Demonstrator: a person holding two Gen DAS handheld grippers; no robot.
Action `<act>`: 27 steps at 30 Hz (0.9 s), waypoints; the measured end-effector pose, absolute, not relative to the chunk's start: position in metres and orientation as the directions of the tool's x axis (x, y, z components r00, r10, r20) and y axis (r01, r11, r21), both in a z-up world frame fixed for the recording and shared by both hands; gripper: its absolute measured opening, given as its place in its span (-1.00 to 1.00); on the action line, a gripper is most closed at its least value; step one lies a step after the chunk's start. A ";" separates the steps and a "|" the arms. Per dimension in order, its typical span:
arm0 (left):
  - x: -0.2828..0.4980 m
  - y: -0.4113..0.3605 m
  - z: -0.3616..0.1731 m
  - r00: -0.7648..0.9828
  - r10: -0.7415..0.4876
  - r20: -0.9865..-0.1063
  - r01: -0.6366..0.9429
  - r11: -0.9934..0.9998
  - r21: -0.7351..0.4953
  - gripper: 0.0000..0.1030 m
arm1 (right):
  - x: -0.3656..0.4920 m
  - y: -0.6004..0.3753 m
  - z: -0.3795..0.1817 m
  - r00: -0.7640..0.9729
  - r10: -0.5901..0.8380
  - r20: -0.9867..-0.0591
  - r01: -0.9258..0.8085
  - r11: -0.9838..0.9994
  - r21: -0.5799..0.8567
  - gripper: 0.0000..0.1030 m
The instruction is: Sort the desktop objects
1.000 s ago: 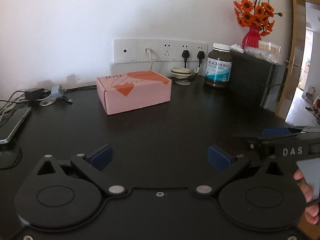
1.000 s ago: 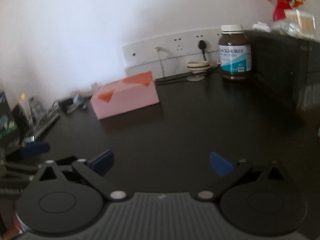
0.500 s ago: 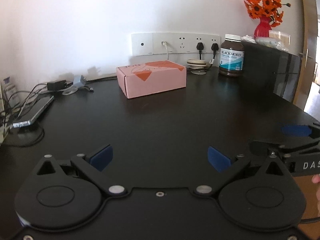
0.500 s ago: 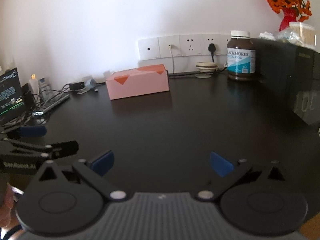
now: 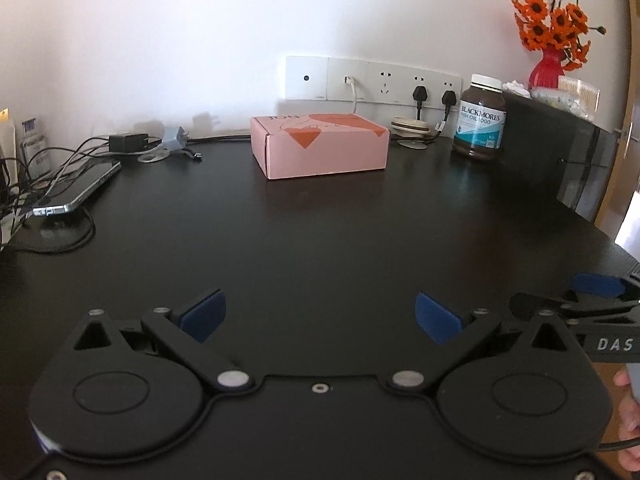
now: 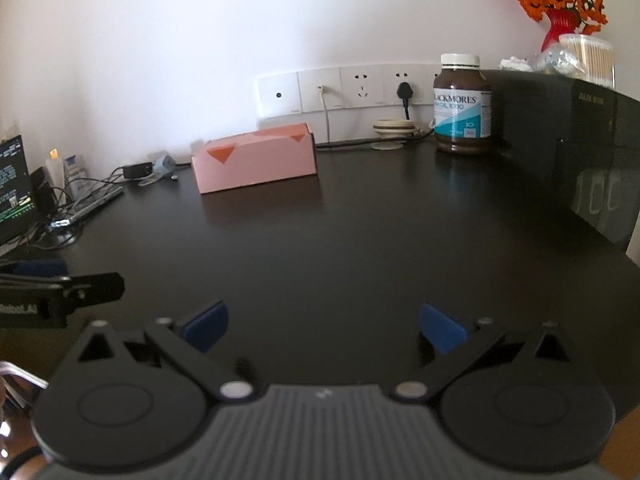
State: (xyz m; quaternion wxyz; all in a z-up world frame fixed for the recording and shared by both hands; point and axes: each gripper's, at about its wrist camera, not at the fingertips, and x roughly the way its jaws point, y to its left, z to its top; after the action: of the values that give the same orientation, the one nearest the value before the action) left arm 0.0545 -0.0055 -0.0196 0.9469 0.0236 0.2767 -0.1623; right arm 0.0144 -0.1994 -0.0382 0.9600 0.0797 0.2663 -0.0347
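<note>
A pink cardboard box (image 5: 322,147) (image 6: 256,157) with orange marks lies at the back of the black desk (image 5: 320,240), near the wall sockets. To its right stands a brown supplement bottle (image 5: 480,118) (image 6: 461,104) with a white cap. My left gripper (image 5: 320,314) hovers open over the near part of the desk, far from both, with nothing between its blue pads. My right gripper (image 6: 324,326) is likewise open and holds nothing; its tip shows at the right edge of the left wrist view.
A phone (image 5: 78,194) and tangled cables with chargers (image 5: 128,142) lie at the back left. A black appliance (image 6: 568,152) fills the right side, topped by a red vase of orange flowers (image 5: 550,40). A small round stand (image 5: 412,130) sits below the sockets.
Both grippers have pulled back from the wall, so the box and bottle look smaller and farther. Both stay open.
</note>
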 end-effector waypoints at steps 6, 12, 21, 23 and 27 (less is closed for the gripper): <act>0.049 -0.008 -0.019 0.810 -0.269 -0.521 0.317 0.948 0.003 1.00 | 0.018 -0.197 -0.041 0.858 -0.046 -0.512 0.116 0.988 0.105 0.99; 0.055 -0.002 -0.024 0.796 -0.262 -0.546 0.294 0.955 -0.030 1.00 | 0.018 -0.197 -0.044 0.861 -0.064 -0.504 0.123 0.989 0.086 0.99; 0.060 0.015 -0.036 0.790 -0.252 -0.559 0.256 0.964 -0.072 1.00 | 0.022 -0.190 -0.048 0.870 -0.093 -0.484 0.131 0.990 0.045 0.99; 0.060 0.016 -0.037 0.794 -0.245 -0.556 0.253 0.965 -0.064 1.00 | 0.023 -0.187 -0.049 0.870 -0.097 -0.483 0.126 0.992 0.027 0.99; 0.057 0.012 -0.040 0.807 -0.226 -0.546 0.261 0.965 -0.015 1.00 | 0.024 -0.183 -0.051 0.873 -0.103 -0.476 0.127 0.992 0.018 0.99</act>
State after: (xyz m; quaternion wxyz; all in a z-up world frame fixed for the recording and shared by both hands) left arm 0.0568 0.0122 -0.0402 0.9499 0.0306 0.2833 -0.1283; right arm 0.0240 -0.1830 -0.0507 0.9675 0.0243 0.2446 -0.0595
